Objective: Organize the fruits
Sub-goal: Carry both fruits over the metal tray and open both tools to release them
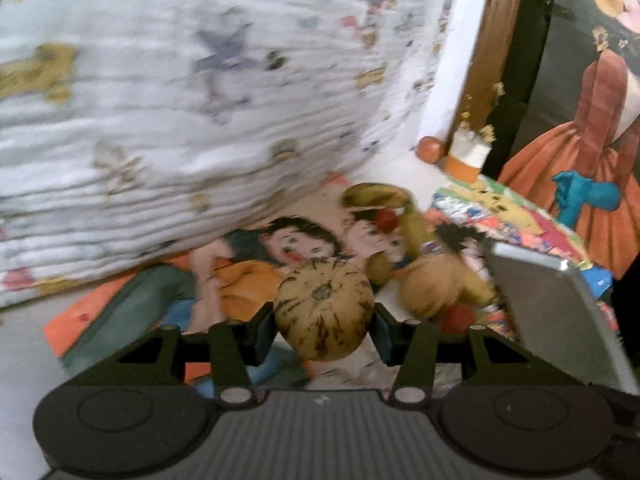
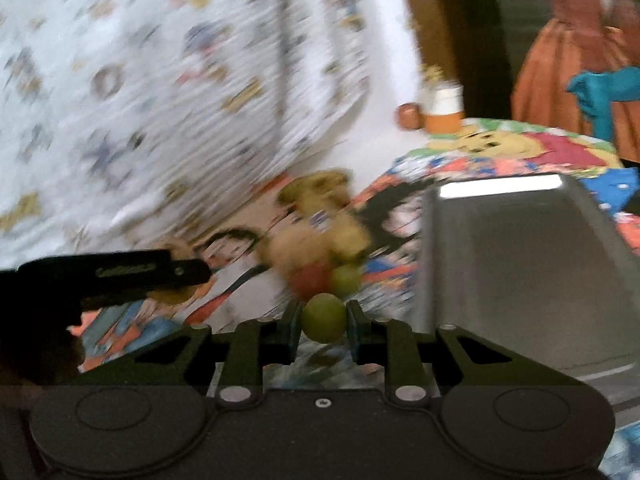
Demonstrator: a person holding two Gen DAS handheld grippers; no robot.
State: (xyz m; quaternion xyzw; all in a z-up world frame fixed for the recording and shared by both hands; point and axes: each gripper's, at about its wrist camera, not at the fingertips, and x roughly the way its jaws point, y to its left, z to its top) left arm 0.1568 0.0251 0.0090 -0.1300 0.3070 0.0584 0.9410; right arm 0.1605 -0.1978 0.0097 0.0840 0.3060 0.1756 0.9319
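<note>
A bed or low surface spread with a cartoon-printed sheet, its drawn faces and bright orange, blue and red panels showing under everything, backs onto a white quilt scattered with small printed figures. At the far edge stand a small orange-and-white pot and a round copper-coloured object just beside it; behind them, a dark frame and a picture of a figure in an orange dress.

The left gripper is clamped on a pale, brown-streaked striped melon, both pads pressing its sides, the fruit lifted clear of the sheet. The right gripper is closed on a small green fruit, round and smooth, held between its blue-lined pads.

Beyond both tools lies the fruit pile: yellow bananas, a tan round fruit, red pieces and a greenish one, touching one another on the sheet. A grey metal tray sits just right of the pile, its rim catching light.

In the right wrist view the left tool's dark arm crosses the left edge, bearing a line of raised lettering too blurred to read. No other writing is legible.
</note>
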